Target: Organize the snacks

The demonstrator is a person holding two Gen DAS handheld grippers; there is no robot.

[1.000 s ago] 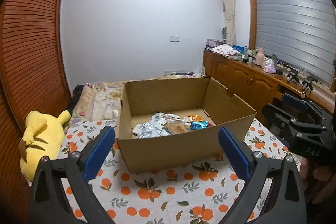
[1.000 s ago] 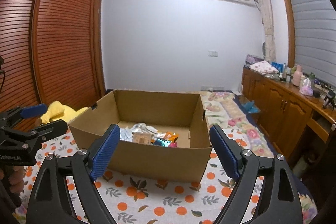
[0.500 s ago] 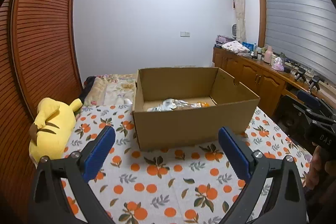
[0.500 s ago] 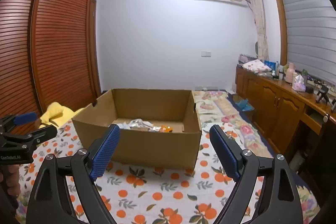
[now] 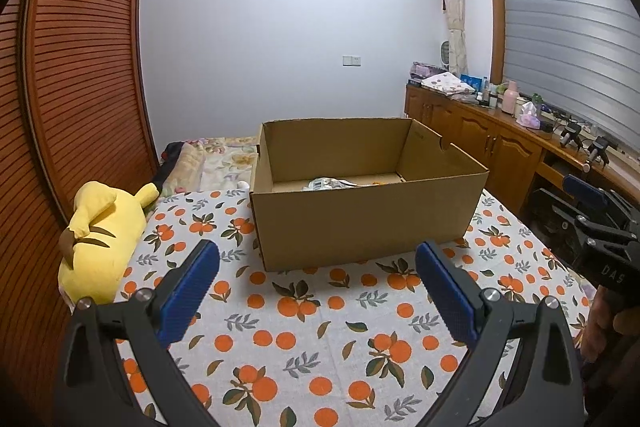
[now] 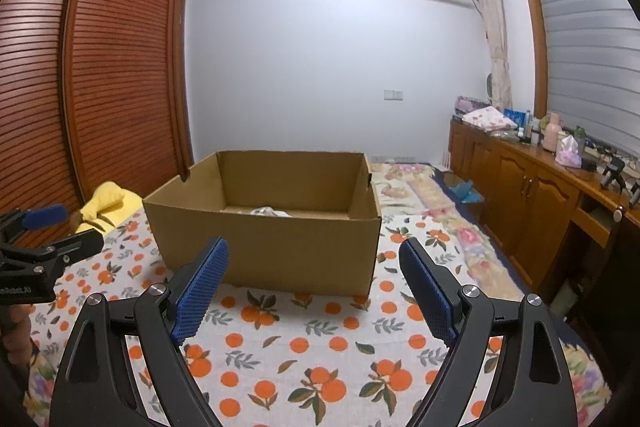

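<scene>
An open cardboard box (image 5: 368, 223) (image 6: 272, 247) stands on a bed with an orange-print sheet (image 5: 304, 323) (image 6: 320, 367). Only the tops of the snack packets (image 5: 330, 183) (image 6: 270, 212) inside show over its near wall. My left gripper (image 5: 318, 281) is open and empty, short of the box's near wall. My right gripper (image 6: 314, 277) is open and empty too, in front of the box. Each gripper shows at the edge of the other's view, held by a hand (image 5: 608, 323) (image 6: 16, 331).
A yellow plush toy (image 5: 100, 231) (image 6: 104, 207) lies left of the box beside a slatted wooden wardrobe (image 5: 72, 87). A folded floral quilt (image 6: 424, 187) lies behind the box. A wooden cabinet (image 5: 500, 143) with bottles and clutter runs along the right wall.
Both grippers have drawn back from the box and sunk a little, so the box looks farther off and most snacks are hidden behind its near wall. Both stay open.
</scene>
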